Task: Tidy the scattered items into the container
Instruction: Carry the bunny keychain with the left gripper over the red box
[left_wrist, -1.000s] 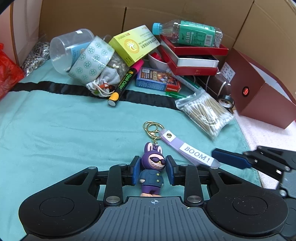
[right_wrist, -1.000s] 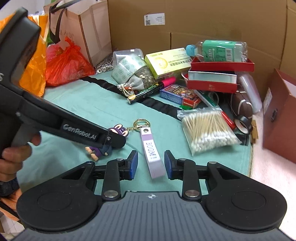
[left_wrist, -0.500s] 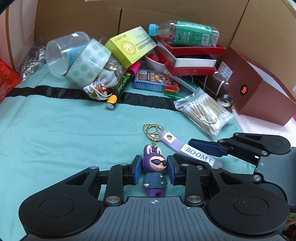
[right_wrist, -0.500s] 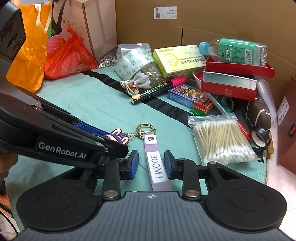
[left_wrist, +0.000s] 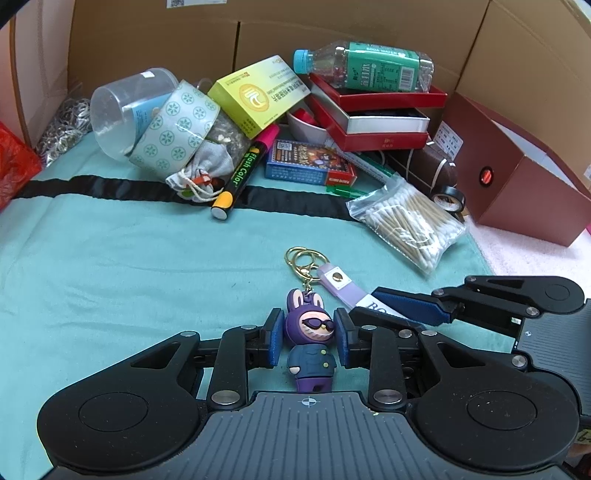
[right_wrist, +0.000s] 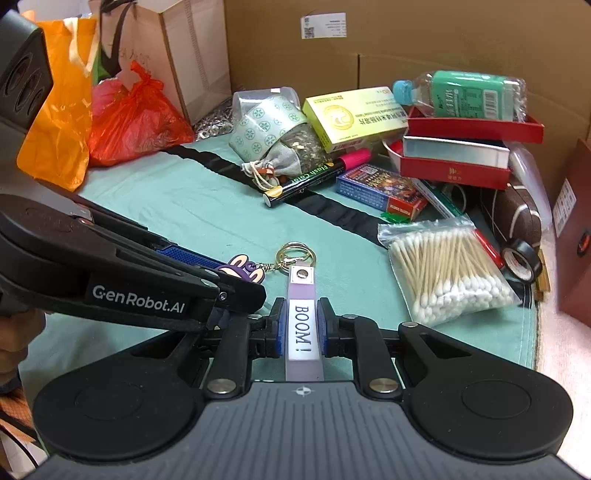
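A keychain lies on the teal cloth (left_wrist: 110, 277): a purple bunny figure (left_wrist: 311, 363), gold rings (left_wrist: 303, 257) and a lilac strap (right_wrist: 301, 343) printed "BOOM!". In the left wrist view my left gripper (left_wrist: 308, 322) has the bunny's head between its blue pads; the jaws are closing and the pads touch the head on both sides. In the right wrist view my right gripper (right_wrist: 301, 318) is shut on the strap, pads tight against its edges. The left gripper's fingers (right_wrist: 192, 260) cross in from the left, and only the bunny's ears (right_wrist: 242, 272) show beyond them.
A heap at the back holds a clear jar (left_wrist: 122, 107), yellow-green box (left_wrist: 258, 98), marker (left_wrist: 242, 173), card pack (left_wrist: 310, 162), stacked red trays (left_wrist: 373, 122) under a bottle (left_wrist: 362, 72), and a cotton swab bag (left_wrist: 410, 221). A dark red box (left_wrist: 517, 177) stands right. Cardboard walls surround.
The right gripper came in from the right, slid along the strap and shut on it. The left gripper's jaws narrowed onto the bunny's head. The keychain stayed in place.
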